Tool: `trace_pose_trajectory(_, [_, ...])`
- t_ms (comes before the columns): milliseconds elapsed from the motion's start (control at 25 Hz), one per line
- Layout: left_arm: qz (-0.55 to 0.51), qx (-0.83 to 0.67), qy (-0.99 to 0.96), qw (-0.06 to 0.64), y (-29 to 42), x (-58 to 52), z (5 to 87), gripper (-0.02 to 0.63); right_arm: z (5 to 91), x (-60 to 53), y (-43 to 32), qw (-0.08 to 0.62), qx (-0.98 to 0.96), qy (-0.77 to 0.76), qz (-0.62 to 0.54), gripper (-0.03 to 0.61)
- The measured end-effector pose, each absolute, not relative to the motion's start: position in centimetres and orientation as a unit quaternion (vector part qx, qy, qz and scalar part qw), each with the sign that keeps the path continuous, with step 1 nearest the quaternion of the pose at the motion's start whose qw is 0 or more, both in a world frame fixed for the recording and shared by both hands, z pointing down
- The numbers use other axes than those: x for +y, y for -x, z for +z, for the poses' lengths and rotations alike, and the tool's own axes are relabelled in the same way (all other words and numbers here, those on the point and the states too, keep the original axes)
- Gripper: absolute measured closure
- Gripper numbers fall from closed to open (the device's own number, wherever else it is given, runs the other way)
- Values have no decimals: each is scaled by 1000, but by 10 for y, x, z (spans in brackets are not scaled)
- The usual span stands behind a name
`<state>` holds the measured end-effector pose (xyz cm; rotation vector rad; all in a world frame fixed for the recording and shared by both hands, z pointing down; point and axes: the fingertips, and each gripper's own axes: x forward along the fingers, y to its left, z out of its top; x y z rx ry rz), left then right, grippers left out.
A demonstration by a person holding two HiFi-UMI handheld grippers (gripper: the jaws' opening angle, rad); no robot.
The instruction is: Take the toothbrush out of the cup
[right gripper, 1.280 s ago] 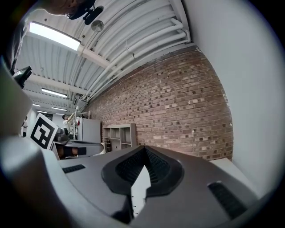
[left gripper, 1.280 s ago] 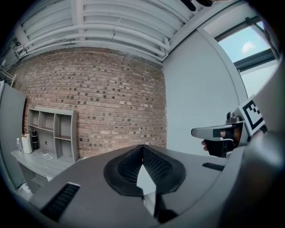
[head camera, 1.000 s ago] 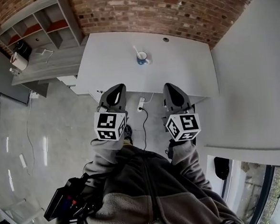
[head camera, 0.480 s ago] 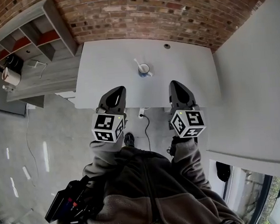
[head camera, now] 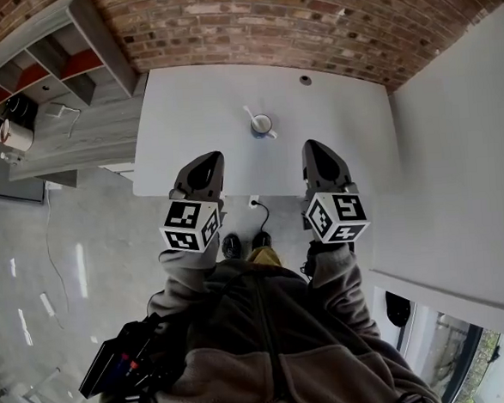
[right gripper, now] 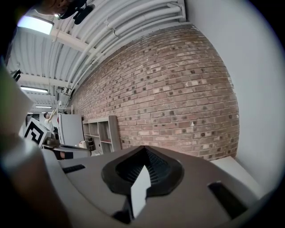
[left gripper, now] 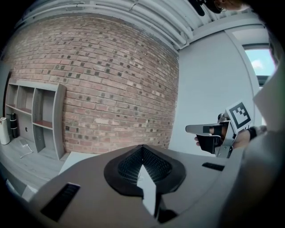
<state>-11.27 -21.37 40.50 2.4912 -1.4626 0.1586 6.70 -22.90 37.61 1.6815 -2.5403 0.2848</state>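
White desk [head camera: 186,115]: one
Cup [head camera: 261,125]: one, on the desk
Toothbrush [head camera: 250,114]: one, in the cup
Left gripper [head camera: 205,163]: one, closed, empty
Right gripper [head camera: 315,151]: one, closed, empty

The white tabletop [head camera: 194,114] stands on a shiny grey floor [head camera: 83,251], with its far edge against a brick wall [head camera: 248,20]. A blue cup [head camera: 261,125] sits on it, near the middle (its handle points right). A white toothbrush [head camera: 249,114] stands in the cup and leans left. A small dark round hole [head camera: 305,80] is in the tabletop by the wall, well apart from the cup.
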Motion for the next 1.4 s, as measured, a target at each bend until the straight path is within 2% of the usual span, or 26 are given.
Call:
trace_pose_trajectory(440, [77, -539, -834, 95, 96, -253, 399, 609, 380, -263, -59, 45, -862, -496, 95, 575])
trace_pose_trajectory(1400, [126, -537, -809, 202, 99, -295, 508, 609, 492, -315, -25, 147, -880, -428, 146, 575])
